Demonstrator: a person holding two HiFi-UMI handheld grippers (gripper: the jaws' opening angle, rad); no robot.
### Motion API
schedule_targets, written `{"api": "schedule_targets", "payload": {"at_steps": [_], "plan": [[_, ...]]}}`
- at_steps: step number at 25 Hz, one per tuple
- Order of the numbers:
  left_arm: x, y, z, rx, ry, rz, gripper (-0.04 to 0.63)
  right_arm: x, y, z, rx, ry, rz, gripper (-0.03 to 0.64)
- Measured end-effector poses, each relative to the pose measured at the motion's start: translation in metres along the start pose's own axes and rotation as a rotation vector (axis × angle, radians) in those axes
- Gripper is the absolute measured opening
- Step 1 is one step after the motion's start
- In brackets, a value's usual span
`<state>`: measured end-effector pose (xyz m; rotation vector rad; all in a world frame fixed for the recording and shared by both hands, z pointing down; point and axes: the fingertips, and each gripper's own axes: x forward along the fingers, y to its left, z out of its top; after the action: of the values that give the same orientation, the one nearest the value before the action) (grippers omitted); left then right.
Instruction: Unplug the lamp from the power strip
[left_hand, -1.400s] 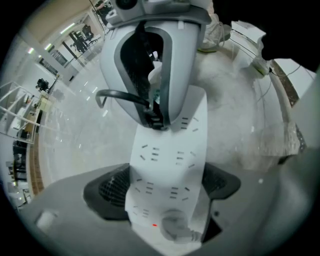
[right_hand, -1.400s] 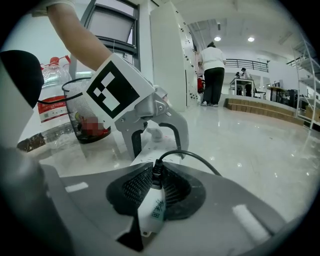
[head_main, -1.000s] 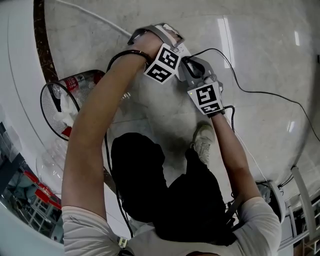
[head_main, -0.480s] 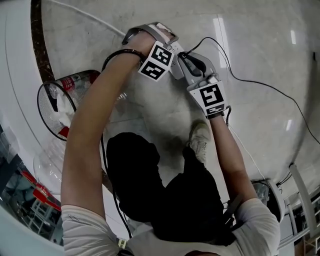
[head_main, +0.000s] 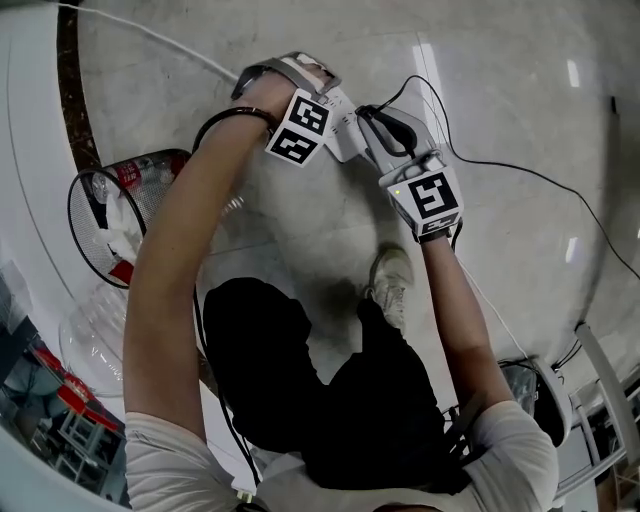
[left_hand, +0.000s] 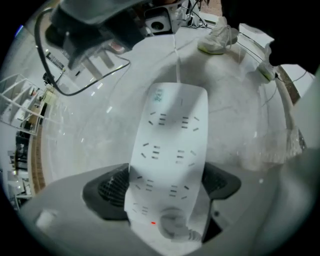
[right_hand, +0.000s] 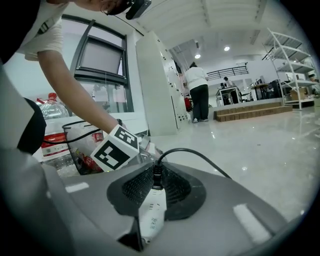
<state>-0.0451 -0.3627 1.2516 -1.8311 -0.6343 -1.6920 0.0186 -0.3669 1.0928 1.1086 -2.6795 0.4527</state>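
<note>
Two grippers over glossy pale stone floor (head_main: 510, 100): left gripper (left_hand: 167, 187) clamps a flat white power strip (left_hand: 172, 135); right gripper (right_hand: 156, 191) pinches a white plug (right_hand: 152, 212).

No wording can be read anywhere. The white power strip (left_hand: 170, 150) carries a small bluish mark near its far end, too blurred to make out. The white plug (right_hand: 152, 212) bears tiny grey print, illegible. The red labels on the bottles (right_hand: 51, 142) in the wire bin (right_hand: 75, 124) are unreadable. The two marker cubes (head_main: 300, 130) (head_main: 428, 197) show only black-and-white square patterns.
</note>
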Motion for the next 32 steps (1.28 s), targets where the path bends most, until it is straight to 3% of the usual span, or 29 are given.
{"api": "schedule_targets", "payload": {"at_steps": [5, 12, 16, 20, 24, 27, 32], "plan": [[-0.011, 0.003, -0.007, -0.124, -0.014, 0.072, 0.453, -0.019, -0.009, 0.028, 0.032, -0.073, -0.036, 0.052], [-0.085, 0.022, -0.026, -0.444, -0.126, 0.363, 0.445, -0.046, -0.025, 0.053, 0.089, -0.156, -0.089, 0.052], [-0.137, 0.036, -0.003, -0.618, -0.330, 0.533, 0.403, -0.062, -0.044, 0.052, 0.086, -0.160, -0.162, 0.052], [-0.187, 0.056, 0.018, -0.878, -0.645, 0.702, 0.328, -0.081, -0.077, 0.041, 0.086, -0.130, -0.275, 0.052], [-0.215, 0.069, 0.036, -1.056, -0.864, 0.780, 0.293, -0.113, -0.110, 0.021, 0.092, -0.094, -0.387, 0.051], [-0.219, 0.075, 0.052, -1.106, -0.931, 0.777, 0.281, -0.140, -0.127, -0.001, 0.143, -0.071, -0.454, 0.051], [-0.204, 0.083, 0.079, -1.076, -0.950, 0.732, 0.276, -0.184, -0.148, -0.043, 0.256, -0.035, -0.541, 0.051]]}}
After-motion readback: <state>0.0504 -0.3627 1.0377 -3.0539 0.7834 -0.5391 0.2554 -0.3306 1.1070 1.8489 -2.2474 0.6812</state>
